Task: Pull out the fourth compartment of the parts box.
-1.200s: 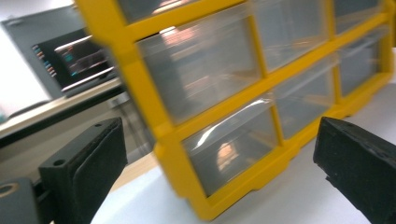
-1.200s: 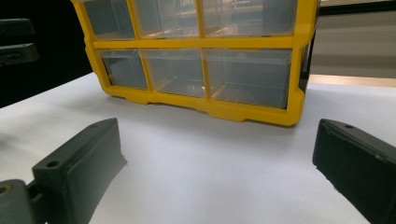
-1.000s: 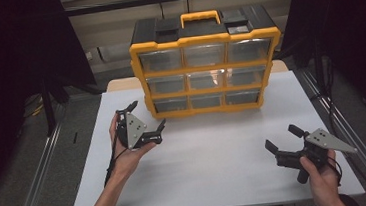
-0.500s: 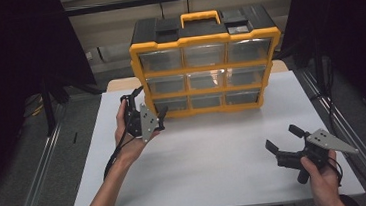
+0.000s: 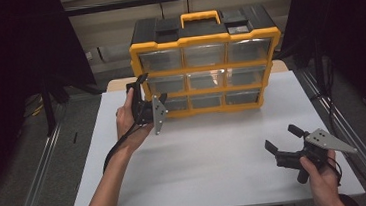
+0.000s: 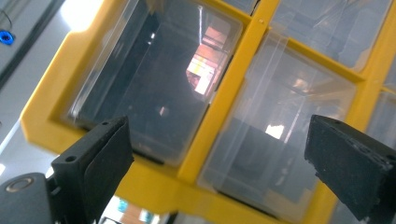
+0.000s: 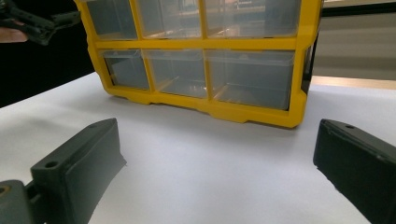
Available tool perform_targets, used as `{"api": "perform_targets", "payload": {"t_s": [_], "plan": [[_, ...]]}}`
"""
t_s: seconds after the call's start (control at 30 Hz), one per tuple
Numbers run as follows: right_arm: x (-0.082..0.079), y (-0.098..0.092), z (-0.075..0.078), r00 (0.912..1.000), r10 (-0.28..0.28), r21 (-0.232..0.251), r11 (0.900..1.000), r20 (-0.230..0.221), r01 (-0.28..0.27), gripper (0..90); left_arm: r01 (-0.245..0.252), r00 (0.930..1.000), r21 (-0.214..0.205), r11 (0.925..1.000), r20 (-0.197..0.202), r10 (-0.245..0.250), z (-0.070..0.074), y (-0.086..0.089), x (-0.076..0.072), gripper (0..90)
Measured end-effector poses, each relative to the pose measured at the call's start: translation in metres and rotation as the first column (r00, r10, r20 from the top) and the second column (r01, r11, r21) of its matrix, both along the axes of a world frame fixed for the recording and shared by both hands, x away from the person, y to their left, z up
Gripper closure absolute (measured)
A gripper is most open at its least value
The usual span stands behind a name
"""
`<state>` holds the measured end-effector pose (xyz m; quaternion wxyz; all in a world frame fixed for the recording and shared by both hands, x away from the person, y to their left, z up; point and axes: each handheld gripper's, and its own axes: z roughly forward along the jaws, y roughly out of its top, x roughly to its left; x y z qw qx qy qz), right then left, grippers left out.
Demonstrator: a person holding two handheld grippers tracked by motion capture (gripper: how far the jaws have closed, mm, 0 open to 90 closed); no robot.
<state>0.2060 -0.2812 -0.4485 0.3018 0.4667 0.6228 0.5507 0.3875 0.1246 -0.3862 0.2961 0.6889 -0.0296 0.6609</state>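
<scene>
While left gripper (image 5: 145, 93) nears, drawer cabinet (image 5: 208, 65) ahead

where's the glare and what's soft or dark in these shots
High view: dim, surroundings near black, the white table brightest. Left gripper view: bright reflections glare on the clear drawers of the organizer, a blown-out patch at top left, near jaws soft. Right gripper view: evenly lit, its own jaws blurred, black at left.

My right gripper (image 7: 219, 172) hangs low over the white table (image 7: 210, 154), jaws wide apart with nothing between them. Ahead stands the yellow drawer cabinet (image 7: 205, 44), its clear drawers (image 7: 250, 77) shut.
</scene>
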Motion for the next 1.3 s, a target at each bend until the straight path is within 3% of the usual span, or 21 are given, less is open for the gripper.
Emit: {"api": "perform_targets", "payload": {"t_s": [0.13,0.17,0.2,0.27,0.3,0.37,0.43,0.47,0.57,0.7,0.73,0.77,0.8,0.83,0.87,0.97,1.07,1.1,1.17,1.27,1.3], "plan": [[0.0,-0.001,0.0,1.0,0.002,-0.001,1.0,-0.001,-0.002,0.9,-0.012,0.9988,0.06,0.9981,0.048,0.01,-0.004,-0.002,0.004,10.5],[-0.001,-0.001,0.0,1.0,-0.005,-0.003,1.0,0.0,0.005,1.0,-0.025,0.9991,0.057,0.9981,0.035,0.023,-0.006,-0.002,0.004,9.7],[-0.001,-0.001,0.0,1.0,-0.005,0.001,1.0,0.006,0.005,1.0,-0.038,0.998,0.085,0.9957,0.053,0.034,-0.006,0.0,0.005,11.1],[-0.002,-0.001,0.0,1.0,-0.004,-0.003,1.0,0.005,0.004,1.0,-0.045,0.9975,0.08,0.9958,0.058,0.04,-0.006,0.001,0.006,10.8],[-0.004,-0.001,0.001,0.9999,-0.008,-0.002,1.0,0.006,0.008,1.0,-0.073,0.9944,0.126,0.9894,0.085,0.063,-0.008,0.002,0.005,11.1],[-0.005,-0.002,0.001,0.9999,-0.009,-0.004,0.9999,0.013,0.009,1.0,-0.075,0.9926,0.148,0.9861,0.106,0.059,-0.009,0.002,0.005,12.3],[-0.007,-0.001,0.001,0.9998,-0.012,-0.004,0.9999,0.013,0.012,1.0,-0.098,0.9848,0.222,0.9702,0.162,0.063,-0.012,0.001,0.005,13.7],[-0.007,-0.001,0.002,0.9998,-0.011,-0.002,0.9999,0.014,0.012,1.0,-0.091,0.986,0.228,0.9695,0.157,0.055,-0.013,0.001,0.007,14.3],[-0.008,-0.002,0.002,0.9999,-0.009,-0.004,0.9999,0.012,0.009,1.0,-0.104,0.9826,0.271,0.9569,0.177,0.057,-0.014,0.001,0.008,16.4],[-0.007,-0.002,0.001,0.9999,-0.008,-0.003,1.0,0.014,0.008,1.0,-0.122,0.9796,0.285,0.9506,0.189,0.069,-0.016,0.002,0.009,16.6],[-0.007,-0.002,0.001,0.9999,-0.008,-0.004,1.0,0.009,0.008,1.1,-0.107,0.9816,0.312,0.9441,0.184,0.051,-0.017,0.003,0.01,25.0],[-0.007,-0.002,0.001,1.0,-0.006,-0.007,1.0,0.007,0.006,1.2,-0.107,0.9816,0.312,0.9441,0.184,0.051,-0.017,0.003,0.01,27.9],[-0.007,-0.001,0.001,1.0,-0.006,-0.007,1.0,0.007,0.006,1.2,-0.106,0.982,0.33,0.9382,0.183,0.047,-0.018,0.004,0.01,26.9],[-0.007,-0.001,0.001,1.0,-0.006,-0.007,1.0,0.007,0.006,1.1,-0.121,0.9757,0.352,0.9282,0.214,0.046,-0.019,0.004,0.011,26.8],[-0.007,-0.001,0.001,1.0,-0.006,-0.007,1.0,0.007,0.006,1.1,-0.121,0.9757,0.352,0.9282,0.214,0.046,-0.019,0.004,0.011,27.7],[-0.008,-0.001,0.001,1.0,-0.004,-0.007,1.0,0.008,0.004,1.2,-0.143,0.9743,0.382,0.9132,0.216,0.062,-0.021,0.005,0.012,29.7],[-0.008,-0.001,0.001,1.0,-0.004,-0.006,1.0,0.007,0.004,1.1,-0.134,0.9789,0.381,0.915,0.195,0.062,-0.022,0.007,0.013,36.9],[-0.008,-0.001,0.001,1.0,-0.003,-0.006,1.0,0.007,0.003,1.2,-0.124,0.9823,0.373,0.9194,0.177,0.061,-0.022,0.007,0.014,39.8],[-0.008,-0.001,0.001,1.0,0.0,-0.008,1.0,0.004,0.0,1.2,-0.136,0.9824,0.384,0.9132,0.172,0.074,-0.022,0.008,0.014,43.1],[-0.008,-0.001,0.001,1.0,0.005,-0.008,1.0,0.005,-0.005,1.3,-0.13,0.9848,0.387,0.913,0.157,0.074,-0.024,0.008,0.017,44.8],[-0.008,-0.001,0.001,1.0,0.006,-0.009,0.9999,0.005,-0.006,1.4,-0.137,0.9848,0.397,0.9073,0.153,0.082,-0.024,0.008,0.018,46.3]]}}
